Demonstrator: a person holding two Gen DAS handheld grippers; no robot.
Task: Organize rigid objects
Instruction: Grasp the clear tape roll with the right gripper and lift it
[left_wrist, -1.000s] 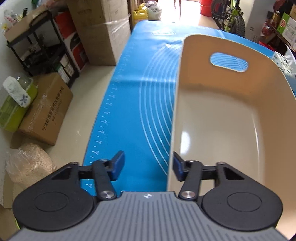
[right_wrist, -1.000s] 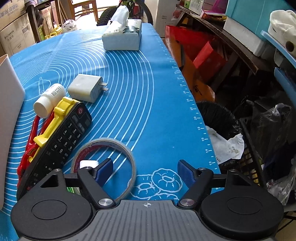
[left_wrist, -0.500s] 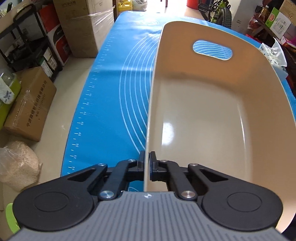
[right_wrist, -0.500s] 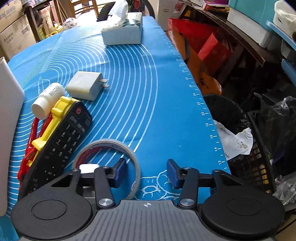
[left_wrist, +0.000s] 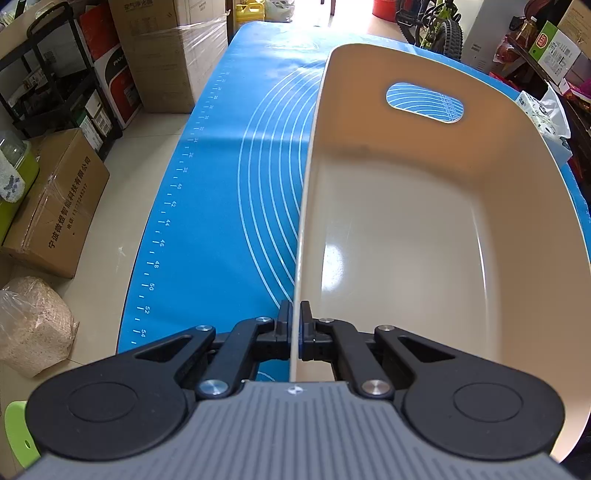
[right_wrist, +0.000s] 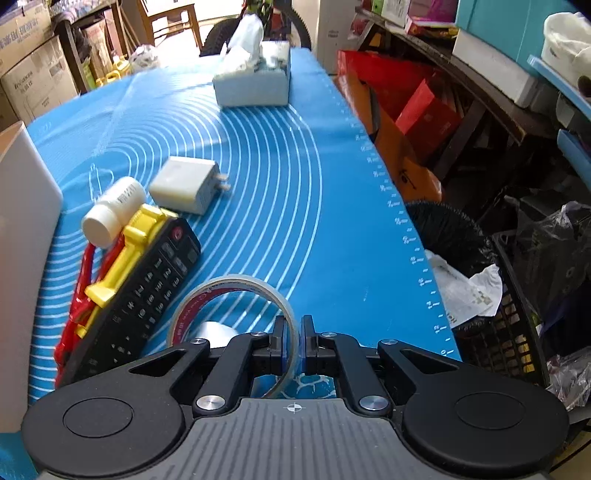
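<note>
Your beige bin runs lengthwise toward 12 o'clock on the blue mat; your left gripper pinches its left rim. Your right gripper is clamped on the tape roll wall, the remote control at 10 o'clock.

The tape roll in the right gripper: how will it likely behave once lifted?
The tape roll is a thin open ring, so probably light. The right gripper pinches only its band, so it may swing or flex. Set down on edge, it could roll.
</note>
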